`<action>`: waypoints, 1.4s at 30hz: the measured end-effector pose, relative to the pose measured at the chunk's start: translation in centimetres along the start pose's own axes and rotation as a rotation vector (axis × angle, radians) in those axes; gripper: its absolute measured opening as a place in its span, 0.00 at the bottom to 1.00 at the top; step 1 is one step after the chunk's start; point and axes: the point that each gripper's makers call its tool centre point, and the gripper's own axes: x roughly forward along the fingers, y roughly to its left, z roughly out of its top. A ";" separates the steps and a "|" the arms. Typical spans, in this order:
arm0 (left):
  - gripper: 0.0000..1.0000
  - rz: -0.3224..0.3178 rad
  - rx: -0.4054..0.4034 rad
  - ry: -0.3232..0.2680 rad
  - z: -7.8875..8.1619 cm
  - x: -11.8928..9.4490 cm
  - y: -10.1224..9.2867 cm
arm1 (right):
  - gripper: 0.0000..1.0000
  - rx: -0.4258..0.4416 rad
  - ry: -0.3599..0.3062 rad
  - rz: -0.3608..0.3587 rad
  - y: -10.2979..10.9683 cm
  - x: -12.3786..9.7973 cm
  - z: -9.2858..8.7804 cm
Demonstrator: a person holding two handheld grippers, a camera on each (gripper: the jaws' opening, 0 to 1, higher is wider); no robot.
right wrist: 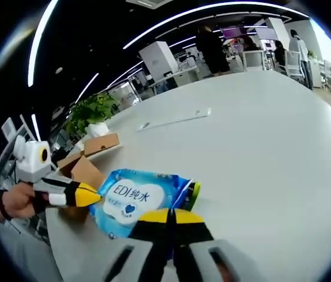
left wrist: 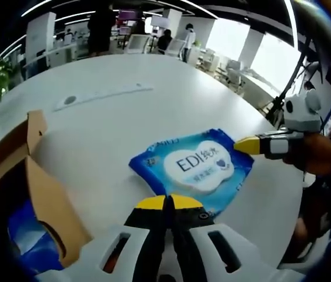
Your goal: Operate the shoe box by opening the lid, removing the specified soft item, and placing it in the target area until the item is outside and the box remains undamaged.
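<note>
While the blue wipes pack lies flat on the white table in the left gripper view, the left gripper sits at the pack's near edge with its yellow-tipped jaws pressed together; whether they pinch the wrapper's rim or merely meet beside it I cannot tell. To the left stands the shoe box, its cardboard flaps up and something blue showing inside. The right gripper comes in from the right, its tip touching the pack's far corner.

Turning to the right gripper view, the same pack lies just ahead of the right gripper, whose jaws also stand closed, at or on the pack's edge; a firm hold cannot be confirmed. The left gripper meets the pack from the left, and the box stands open just behind it.

The pack appears already out of the box, so the step in hand seems to be settling it in place. Doing that well likely means letting go gently, drawing both tools straight back without dragging the soft wrapper, and keeping clear of the box flaps.
</note>
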 end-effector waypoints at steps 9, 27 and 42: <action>0.05 0.025 0.005 0.006 -0.1 -0.6 0.3 | 0.02 -0.006 -0.002 -0.020 -0.2 -0.4 0.0; 0.18 0.050 -0.076 -0.117 0.9 -6.0 1.0 | 0.19 -0.037 -0.044 -0.026 1.1 -2.0 0.8; 0.25 0.069 -0.092 -0.196 0.8 -10.4 2.3 | 0.27 -0.068 -0.082 -0.014 4.7 -4.2 1.0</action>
